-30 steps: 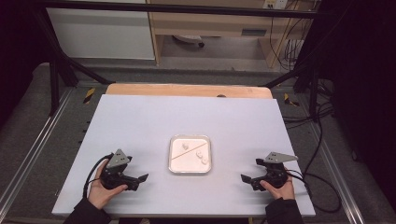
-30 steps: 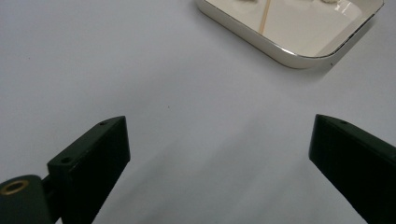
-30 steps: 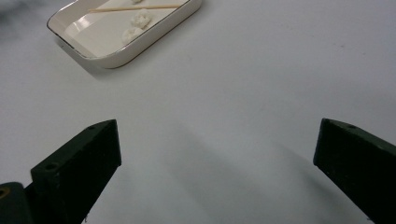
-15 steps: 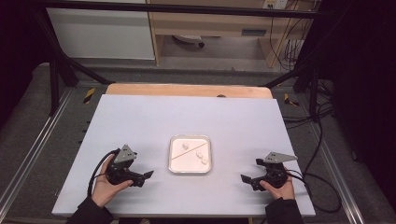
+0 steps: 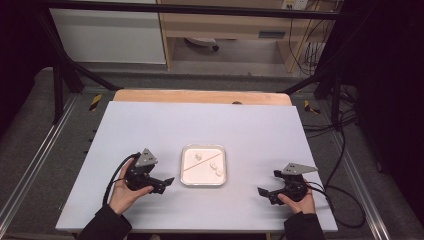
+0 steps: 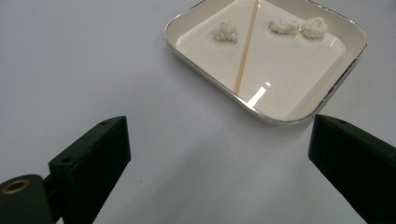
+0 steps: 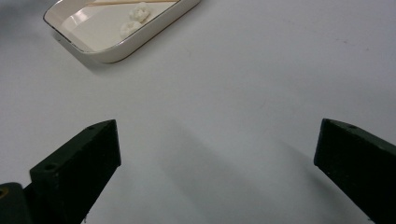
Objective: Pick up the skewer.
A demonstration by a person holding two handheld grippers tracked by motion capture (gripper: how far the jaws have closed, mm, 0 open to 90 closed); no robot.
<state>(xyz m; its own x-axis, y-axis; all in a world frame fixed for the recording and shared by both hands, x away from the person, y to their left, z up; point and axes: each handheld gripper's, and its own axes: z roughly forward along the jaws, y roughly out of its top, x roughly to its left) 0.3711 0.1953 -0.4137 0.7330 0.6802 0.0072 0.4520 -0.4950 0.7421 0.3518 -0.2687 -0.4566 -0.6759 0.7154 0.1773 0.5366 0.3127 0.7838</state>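
So the shallow square cream dish with a shiny rim (image 5: 203,165) sits mid-table on the pale grey tabletop (image 5: 150,125), holding three crumbly white lumps (image 6: 224,31) and a thin wooden skewer (image 6: 245,49) lying across it corner to corner. The left gripper (image 5: 161,184) is just beside the dish's left edge, jaws wide apart and pointed at it, probably lining up for the skewer. The right gripper (image 5: 265,192) hangs well off to the right, jaws spread too, holding nothing; looks like it's parked out of the way.
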